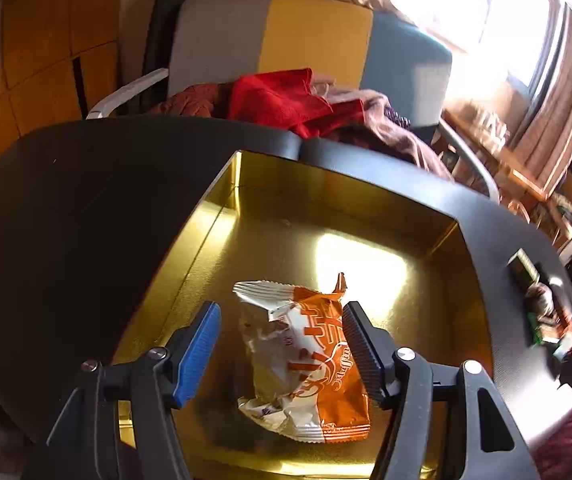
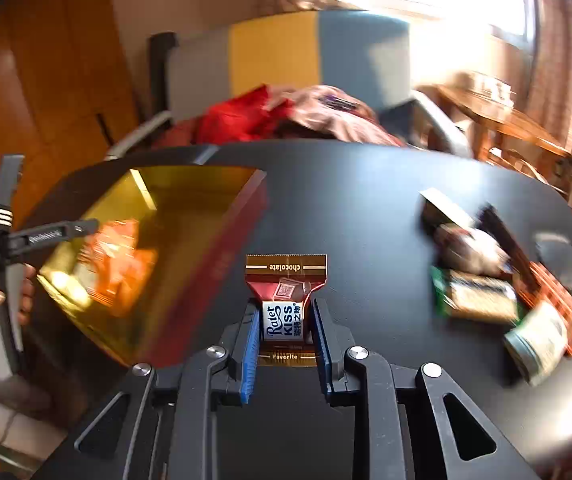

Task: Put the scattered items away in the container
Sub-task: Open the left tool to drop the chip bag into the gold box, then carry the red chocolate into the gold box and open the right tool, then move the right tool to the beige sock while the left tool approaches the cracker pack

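One orange-and-white snack packet [image 1: 306, 360] is lying in the gold-lined container [image 1: 221, 184], and the left gripper [image 1: 281, 344] is hanging over it with jaws standing wide on either side, gripping nothing. The right gripper [image 2: 283, 332] is clamping a small chocolate packet [image 2: 284, 312] above the black table [image 2: 366, 208], the container sitting at its ten o'clock. A cluster of snacks [image 2: 486, 276] is waiting at three o'clock near the table's edge, with bare tabletop between the chocolate and the container's wall.
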### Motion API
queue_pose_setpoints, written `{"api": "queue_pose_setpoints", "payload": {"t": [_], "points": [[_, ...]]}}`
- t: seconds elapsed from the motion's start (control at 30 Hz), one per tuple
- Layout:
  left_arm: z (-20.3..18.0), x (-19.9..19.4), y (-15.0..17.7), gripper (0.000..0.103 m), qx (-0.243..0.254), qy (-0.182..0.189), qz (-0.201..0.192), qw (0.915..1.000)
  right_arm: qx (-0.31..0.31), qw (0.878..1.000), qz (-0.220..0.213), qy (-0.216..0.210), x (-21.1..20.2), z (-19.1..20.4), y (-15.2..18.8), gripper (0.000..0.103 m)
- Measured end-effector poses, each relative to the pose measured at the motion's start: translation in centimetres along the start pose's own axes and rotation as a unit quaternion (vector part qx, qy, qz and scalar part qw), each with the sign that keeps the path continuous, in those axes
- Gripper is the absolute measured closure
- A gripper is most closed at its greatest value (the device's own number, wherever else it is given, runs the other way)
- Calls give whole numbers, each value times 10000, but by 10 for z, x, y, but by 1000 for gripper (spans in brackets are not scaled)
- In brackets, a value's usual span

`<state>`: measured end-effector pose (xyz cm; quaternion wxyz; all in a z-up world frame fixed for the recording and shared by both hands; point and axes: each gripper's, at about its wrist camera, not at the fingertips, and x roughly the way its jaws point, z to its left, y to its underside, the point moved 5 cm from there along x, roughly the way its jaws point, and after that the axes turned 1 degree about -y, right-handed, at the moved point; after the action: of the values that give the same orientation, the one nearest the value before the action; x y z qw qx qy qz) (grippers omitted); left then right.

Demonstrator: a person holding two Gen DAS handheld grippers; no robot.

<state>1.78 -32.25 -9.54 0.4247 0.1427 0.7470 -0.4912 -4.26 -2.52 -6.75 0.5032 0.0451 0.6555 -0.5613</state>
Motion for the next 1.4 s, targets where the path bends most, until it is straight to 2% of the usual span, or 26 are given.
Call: {"api": "queue_pose_setpoints", "payload": {"t": [0.1,0.2,0.43,0.6,0.67,0.83,0.9,1.1,1.17,1.27,1.4], "points": [[13,-15,7,38,-274,90,-101,9995,-300,9979,-42,-566,10,41,-23,78],[21,-30,17,38,-330,89,-231,9991,-691,9939,93,-859,33,83,-37,78],[30,-51,39,38,-329,218,-293,9988,-1039,9878,796,-847,109,132,-44,78],[29,-51,46,38,-391,337,-224,9984,-1051,9845,1180,-766,138,137,-37,77],[26,-51,46,38,-372,361,-246,9984,-1022,9847,1191,-763,139,135,-36,77],[18,-52,49,38,-306,426,-265,9983,-800,9874,1053,-866,125,126,-36,76],[14,-54,51,38,-288,458,-258,9982,-607,9888,960,-963,117,121,-37,72],[-7,-60,56,38,-98,602,-233,9979,-120,9935,458,-1039,76,96,-39,71],[-20,-61,58,38,45,710,-209,9972,110,9950,305,-948,61,76,-33,69],[-41,-63,62,38,212,902,-156,9956,451,9975,178,-514,42,29,-18,65],[-77,-63,69,38,546,1195,-16,9913,1243,9920,161,158,18,-56,19,62]]}}
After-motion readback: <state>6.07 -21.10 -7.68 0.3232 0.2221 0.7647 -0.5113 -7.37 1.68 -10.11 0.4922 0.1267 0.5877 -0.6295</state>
